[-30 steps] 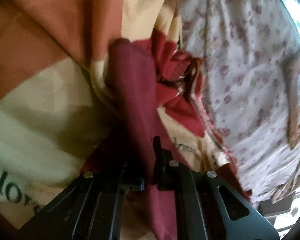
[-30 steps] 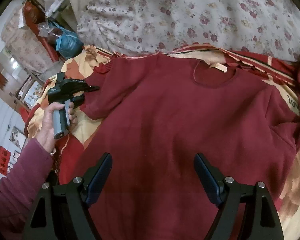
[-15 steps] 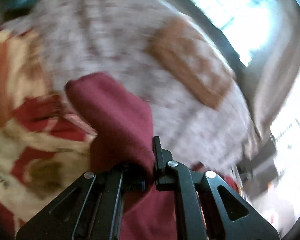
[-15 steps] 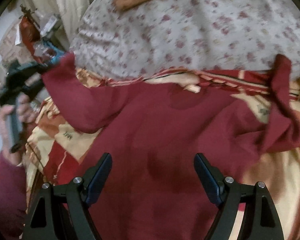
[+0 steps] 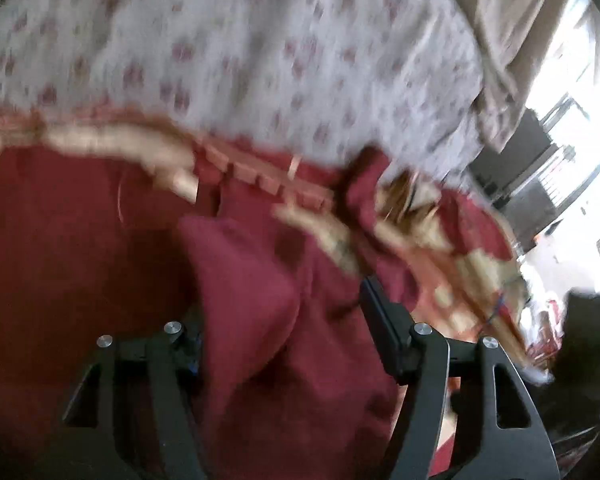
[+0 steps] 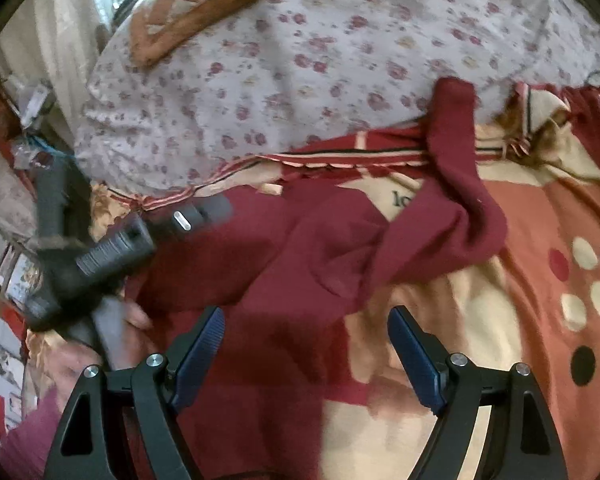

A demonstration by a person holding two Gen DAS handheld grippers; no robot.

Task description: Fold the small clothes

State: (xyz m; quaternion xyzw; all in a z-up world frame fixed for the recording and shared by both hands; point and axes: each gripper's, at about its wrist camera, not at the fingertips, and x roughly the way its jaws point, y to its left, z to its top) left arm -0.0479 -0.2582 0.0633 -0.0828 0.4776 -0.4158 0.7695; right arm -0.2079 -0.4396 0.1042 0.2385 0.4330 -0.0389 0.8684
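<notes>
Maroon sweater on the patterned blanket — blurred

Left gripper spread, sleeve hiding one finger; right gripper wide apart, empty

Daylight glares white through the window at the left-wrist view's right edge. Motion blur smears both views; fisheye bending and black vignette ring the edges.

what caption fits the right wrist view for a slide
Open right hand-held gripper hovers over a dark red knit sweater, partly folded on a patterned blanket, left hand-held gripper alongside.
</notes>
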